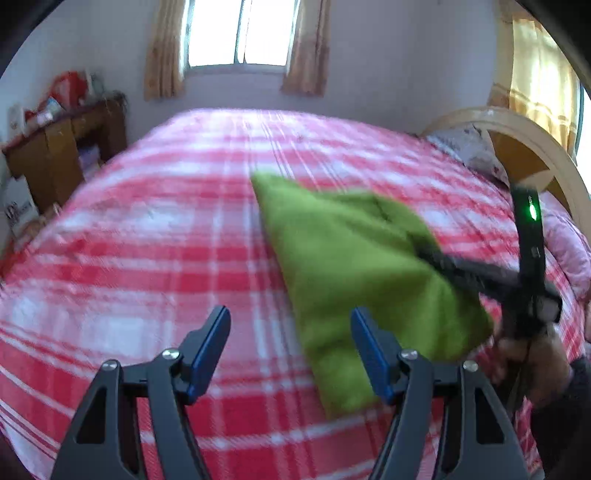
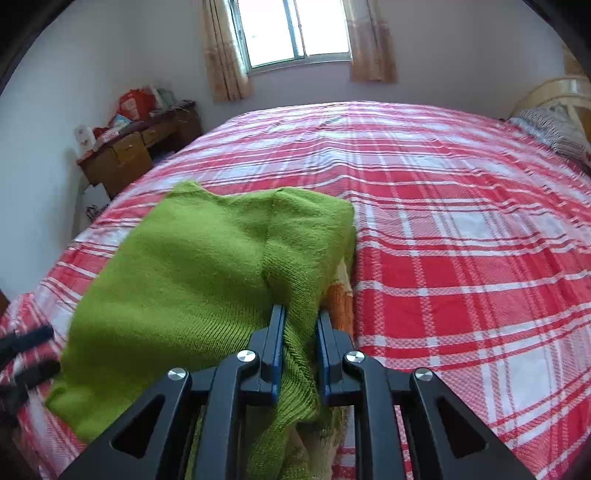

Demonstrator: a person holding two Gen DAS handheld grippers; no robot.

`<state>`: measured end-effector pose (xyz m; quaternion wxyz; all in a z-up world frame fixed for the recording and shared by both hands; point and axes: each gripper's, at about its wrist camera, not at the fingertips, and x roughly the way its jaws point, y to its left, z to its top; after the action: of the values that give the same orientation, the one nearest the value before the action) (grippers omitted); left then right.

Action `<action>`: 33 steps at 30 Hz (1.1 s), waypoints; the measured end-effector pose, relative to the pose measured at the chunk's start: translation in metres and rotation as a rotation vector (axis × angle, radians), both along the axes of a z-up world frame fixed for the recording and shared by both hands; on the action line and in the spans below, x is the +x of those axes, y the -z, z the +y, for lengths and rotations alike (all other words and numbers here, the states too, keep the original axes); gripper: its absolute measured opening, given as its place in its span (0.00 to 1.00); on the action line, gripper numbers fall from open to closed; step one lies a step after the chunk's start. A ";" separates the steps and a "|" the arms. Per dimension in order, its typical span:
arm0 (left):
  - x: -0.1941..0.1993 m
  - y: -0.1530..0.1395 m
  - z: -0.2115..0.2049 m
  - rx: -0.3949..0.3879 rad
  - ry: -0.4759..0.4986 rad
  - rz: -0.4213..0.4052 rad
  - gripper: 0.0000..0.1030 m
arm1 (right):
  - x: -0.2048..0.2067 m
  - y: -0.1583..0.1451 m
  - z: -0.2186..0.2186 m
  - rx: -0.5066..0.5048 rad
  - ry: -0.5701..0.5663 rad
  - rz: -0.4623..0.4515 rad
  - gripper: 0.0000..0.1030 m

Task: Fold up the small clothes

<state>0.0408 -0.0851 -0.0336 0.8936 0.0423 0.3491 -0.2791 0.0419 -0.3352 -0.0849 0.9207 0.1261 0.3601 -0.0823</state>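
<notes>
Right gripper: jaws drawn close on a ribbed edge of the green knit sweater; the wool sits bunched between the blue pads, so it reads as a pinch. The pinched edge is lifted and carried over the rest of the garment.

Left gripper: jaws spread wide, nothing between them, held above the bedspread just beside the sweater's near edge.

Sweater: lies on the red and white checked bedspread, near the front edge of the bed, partly doubled over; an orange patch shows beneath the raised flap.

Surroundings: a wooden desk at the wall, a curtained window behind the bed, a pillow at the headboard.

Step in hand, as judged: a fold across the sweater, mid-way. Next move likely calls for laying the pinched edge flat and square on the lower layer, then releasing it; the free left gripper could steady or smooth the fabric.
</notes>
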 end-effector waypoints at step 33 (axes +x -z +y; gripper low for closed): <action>0.040 -0.013 -0.010 0.092 -0.146 -0.092 0.99 | -0.092 -0.033 0.009 0.086 -0.075 -0.102 0.69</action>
<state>0.0811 -0.0952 -0.0210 0.9237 0.0704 0.3222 -0.1949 -0.0497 -0.3262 -0.0518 0.9340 0.1559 0.3205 -0.0258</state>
